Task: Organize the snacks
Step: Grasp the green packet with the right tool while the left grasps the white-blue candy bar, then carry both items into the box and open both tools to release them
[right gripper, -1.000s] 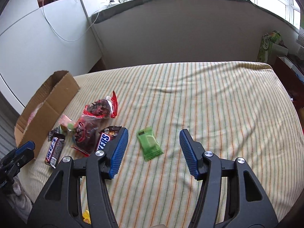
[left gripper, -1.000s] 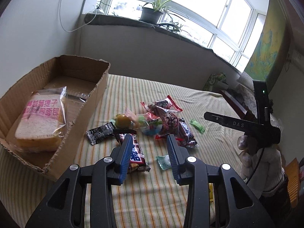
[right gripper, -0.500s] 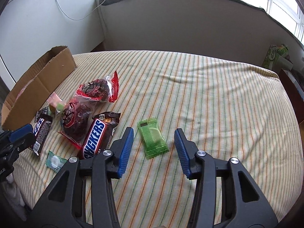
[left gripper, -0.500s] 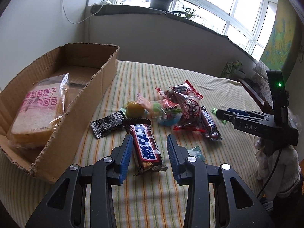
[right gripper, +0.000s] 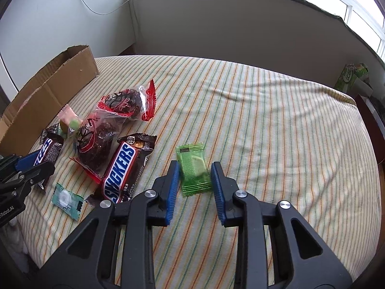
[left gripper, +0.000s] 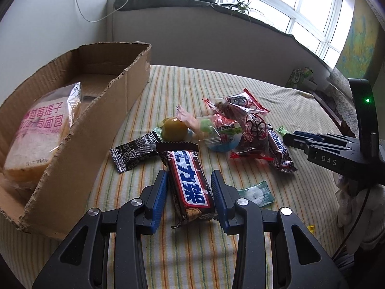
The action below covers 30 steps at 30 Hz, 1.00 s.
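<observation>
The Snickers bar [left gripper: 191,184] is lying on the bed between the open jaws of the left gripper [left gripper: 189,187], pointing straight ahead. The green candy [right gripper: 194,168] is framed by the right gripper [right gripper: 195,180], jaws open too.

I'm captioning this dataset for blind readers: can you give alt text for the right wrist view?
The open right gripper straddles a green candy packet lying on a striped cloth. To the left lie a Snickers bar, red-wrapped snacks and a small mint packet, with a cardboard box beyond and the left gripper at the edge.
</observation>
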Each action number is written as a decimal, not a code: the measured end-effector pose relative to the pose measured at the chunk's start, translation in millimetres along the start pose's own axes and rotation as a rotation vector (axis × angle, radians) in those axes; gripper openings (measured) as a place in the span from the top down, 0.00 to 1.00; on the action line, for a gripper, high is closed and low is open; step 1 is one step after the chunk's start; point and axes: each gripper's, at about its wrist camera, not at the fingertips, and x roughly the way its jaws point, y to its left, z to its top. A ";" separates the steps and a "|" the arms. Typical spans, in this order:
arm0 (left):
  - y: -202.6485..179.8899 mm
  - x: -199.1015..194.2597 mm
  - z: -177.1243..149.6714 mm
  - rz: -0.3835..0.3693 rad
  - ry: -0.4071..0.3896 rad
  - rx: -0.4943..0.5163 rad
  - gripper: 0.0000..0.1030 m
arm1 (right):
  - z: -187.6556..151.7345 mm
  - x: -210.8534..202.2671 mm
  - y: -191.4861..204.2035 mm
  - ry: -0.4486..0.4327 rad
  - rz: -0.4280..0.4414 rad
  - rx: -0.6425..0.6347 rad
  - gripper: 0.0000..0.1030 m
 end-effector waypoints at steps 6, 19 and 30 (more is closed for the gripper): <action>-0.9 2.3 0.8 -0.002 -0.002 0.004 0.73 | -0.6 -1.1 0.0 -0.004 -0.004 0.004 0.76; 2.0 -7.2 1.0 -0.038 -0.020 -0.016 0.73 | -0.6 -22.6 -3.0 -0.059 0.008 0.034 0.76; -1.4 -38.3 7.1 -0.110 -0.092 -0.031 0.73 | 10.9 -60.6 19.2 -0.161 0.071 0.028 0.76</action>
